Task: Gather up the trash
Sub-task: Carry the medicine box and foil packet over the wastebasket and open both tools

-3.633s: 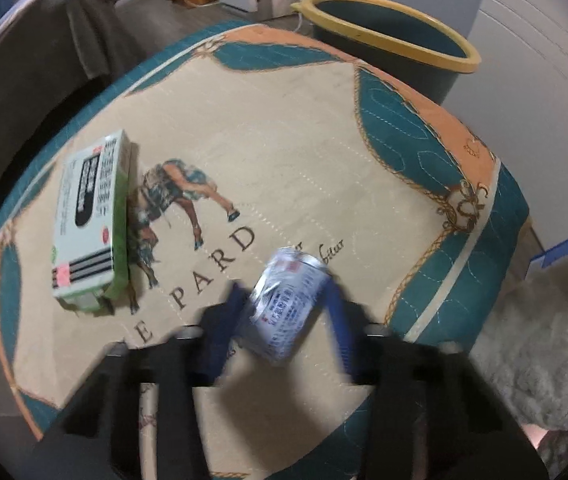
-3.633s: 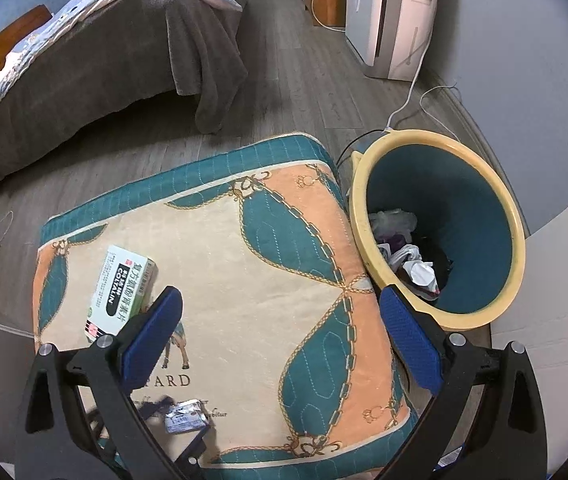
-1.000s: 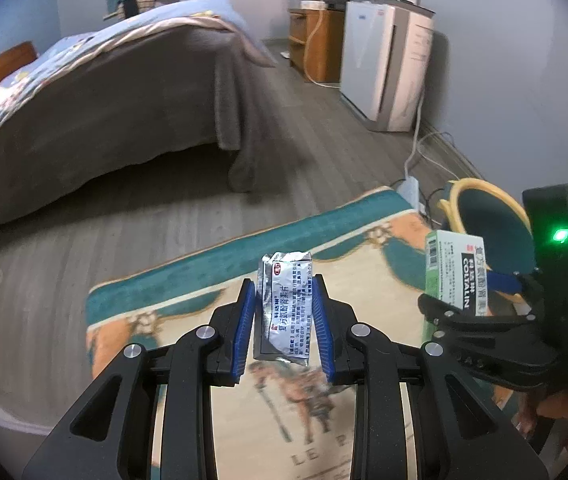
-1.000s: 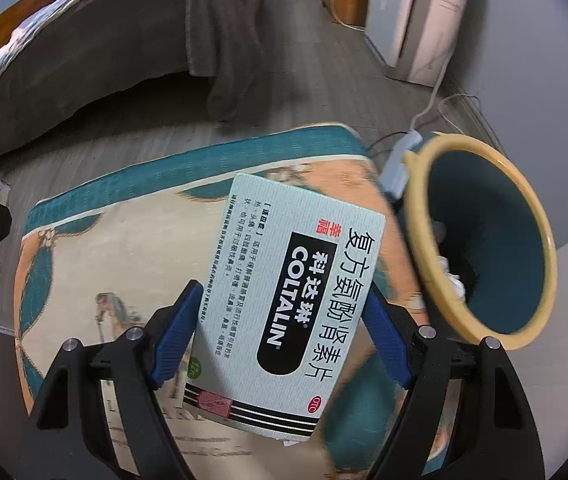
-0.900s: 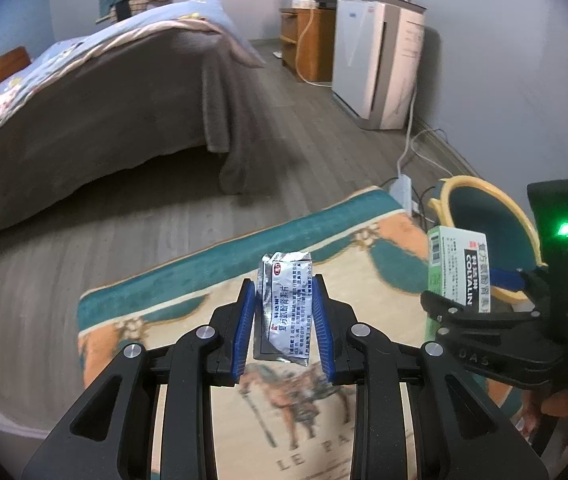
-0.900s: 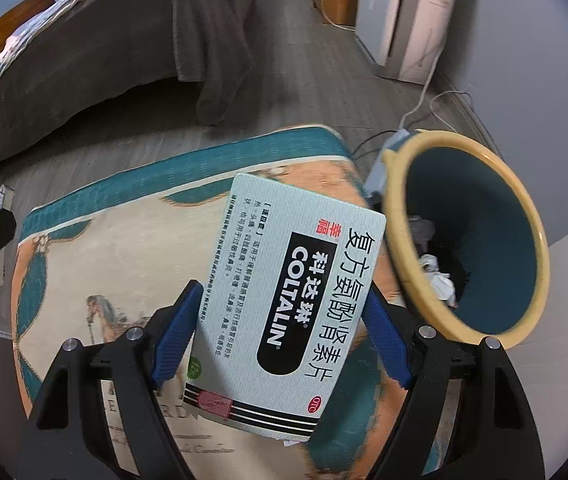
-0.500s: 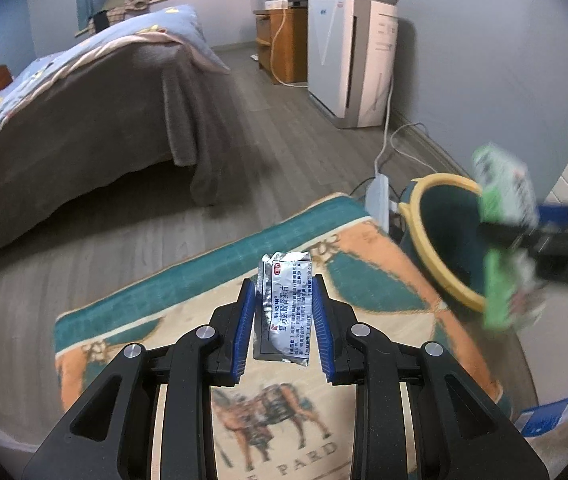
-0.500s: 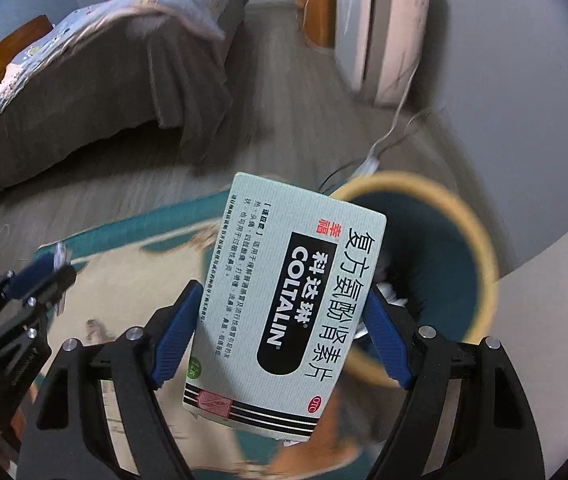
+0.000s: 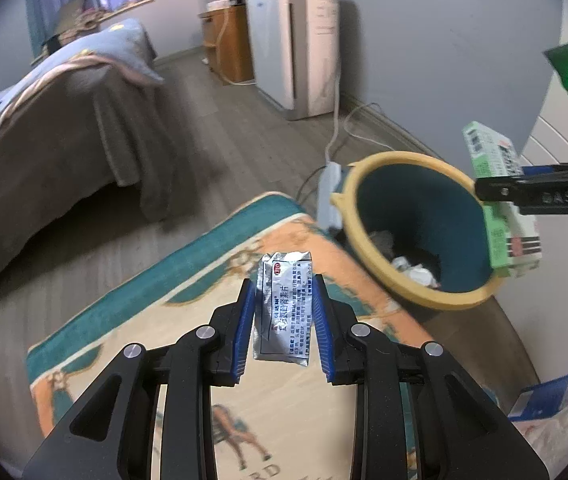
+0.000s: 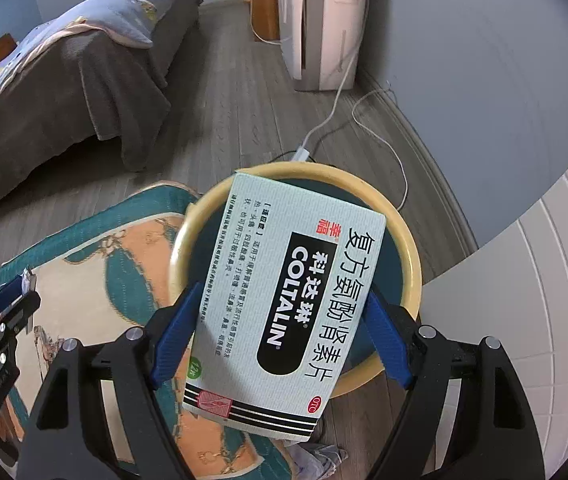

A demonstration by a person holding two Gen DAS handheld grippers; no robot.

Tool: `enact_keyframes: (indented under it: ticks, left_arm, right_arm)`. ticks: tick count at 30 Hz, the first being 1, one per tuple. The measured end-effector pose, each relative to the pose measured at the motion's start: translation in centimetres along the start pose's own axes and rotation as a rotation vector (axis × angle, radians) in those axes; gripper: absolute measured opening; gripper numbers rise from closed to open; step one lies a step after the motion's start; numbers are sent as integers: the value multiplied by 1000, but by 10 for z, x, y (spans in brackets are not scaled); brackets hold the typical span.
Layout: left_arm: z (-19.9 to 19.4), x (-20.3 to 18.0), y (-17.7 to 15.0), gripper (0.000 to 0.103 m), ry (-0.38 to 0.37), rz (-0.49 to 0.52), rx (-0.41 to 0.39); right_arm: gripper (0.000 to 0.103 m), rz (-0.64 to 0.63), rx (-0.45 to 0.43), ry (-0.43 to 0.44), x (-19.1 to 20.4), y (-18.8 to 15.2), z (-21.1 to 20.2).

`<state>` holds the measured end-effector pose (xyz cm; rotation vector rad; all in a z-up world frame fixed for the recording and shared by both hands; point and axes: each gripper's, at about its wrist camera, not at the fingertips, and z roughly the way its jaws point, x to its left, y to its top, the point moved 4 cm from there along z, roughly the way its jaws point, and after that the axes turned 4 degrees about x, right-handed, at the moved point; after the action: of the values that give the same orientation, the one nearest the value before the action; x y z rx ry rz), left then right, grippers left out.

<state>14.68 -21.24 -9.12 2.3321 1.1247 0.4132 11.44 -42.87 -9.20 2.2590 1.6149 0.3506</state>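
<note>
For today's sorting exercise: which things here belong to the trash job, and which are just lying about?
Job:
left tool, shut on the foil packet
right tool, shut on the medicine box
bin, with crumpled trash already inside

Lying about:
bed
white appliance
cable
patterned cushion

Grey wood floor [image 10: 220, 112], bed [image 9: 44, 120] left, white appliance [image 9: 296, 44] against blue-grey wall [image 10: 484, 80].

Medicine box [image 10: 284, 304] in the right gripper [image 10: 280, 332]: "COLTALIN", Chinese "复方氨酚肾素片", red "OTC" oval, green "12". Gripper arm in the left view reads "DAS". Cushion [image 9: 260, 456] print shows "RD". Foil sachet [image 9: 284, 308] text too small to read.
</note>
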Motion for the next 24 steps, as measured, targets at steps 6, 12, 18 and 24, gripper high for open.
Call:
enact_keyframes:
  ticks: [6,12,18,24]
  left_arm:
    - [13,-31,3,30,-34,57,12]
    - [23,-56,5,30,-85,81,20]
    - [35,-91,12,30,-143,119,13]
    - [63,-128,21,30,-176,182,43]
  right_arm:
    - [77,-6,31,-32,-20,2,17]
    - [77,24,68,-36,-41,3,32]
    - [77,54,73,-41,-56,2,35]
    - [77,107,90,-43,-70,0,44]
